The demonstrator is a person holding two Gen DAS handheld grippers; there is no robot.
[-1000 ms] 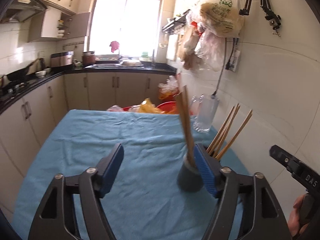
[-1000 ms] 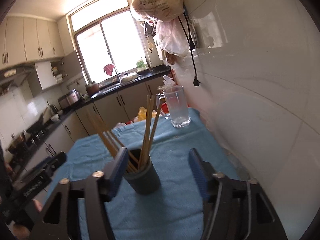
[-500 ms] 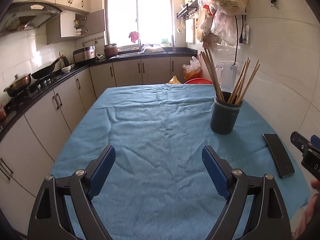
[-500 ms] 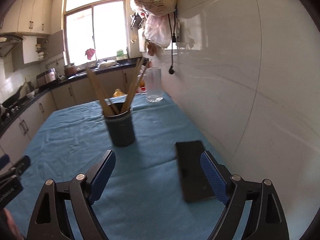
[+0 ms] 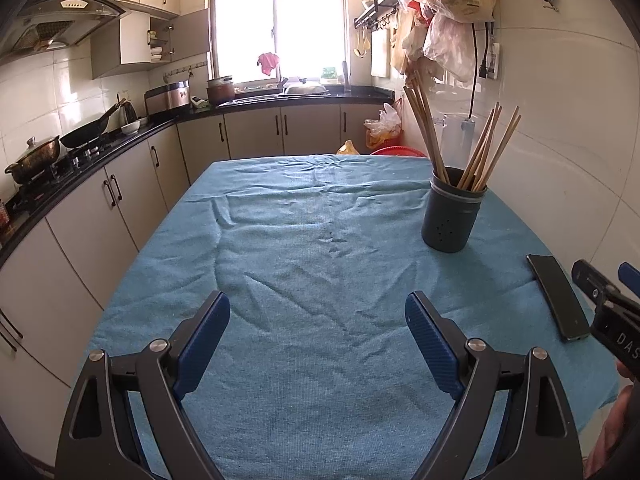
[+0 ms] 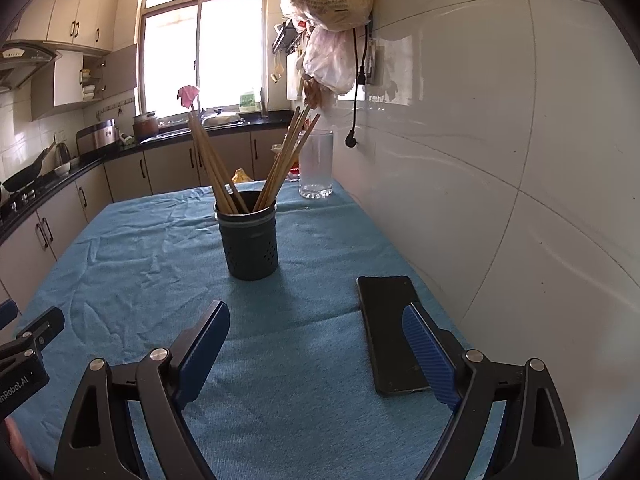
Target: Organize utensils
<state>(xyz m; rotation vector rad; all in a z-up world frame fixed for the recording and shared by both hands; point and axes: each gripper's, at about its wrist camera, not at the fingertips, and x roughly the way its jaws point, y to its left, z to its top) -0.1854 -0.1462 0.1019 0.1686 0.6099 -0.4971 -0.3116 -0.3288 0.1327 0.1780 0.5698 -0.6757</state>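
Standing upright at the right of centre in the left wrist view, the dark holder (image 5: 453,216) rests on the blue cloth (image 5: 304,264) that covers the tabletop, with wooden chopsticks (image 5: 424,128) fanned out of its mouth, some leaning left and some right. In the right wrist view the same holder sits at centre frame, well beyond the tool tips. The left tool (image 5: 317,332) hangs over bare cloth at the lower middle of its frame, its blue pads wide apart with nothing between them. The right tool (image 6: 316,340) also stands wide apart and empty; its right pad overlaps a black phone (image 6: 386,320) lying flat on the cloth at lower right. A clear glass jug (image 6: 316,164) stands behind the holder, close to the white tiled wall (image 6: 500,160).
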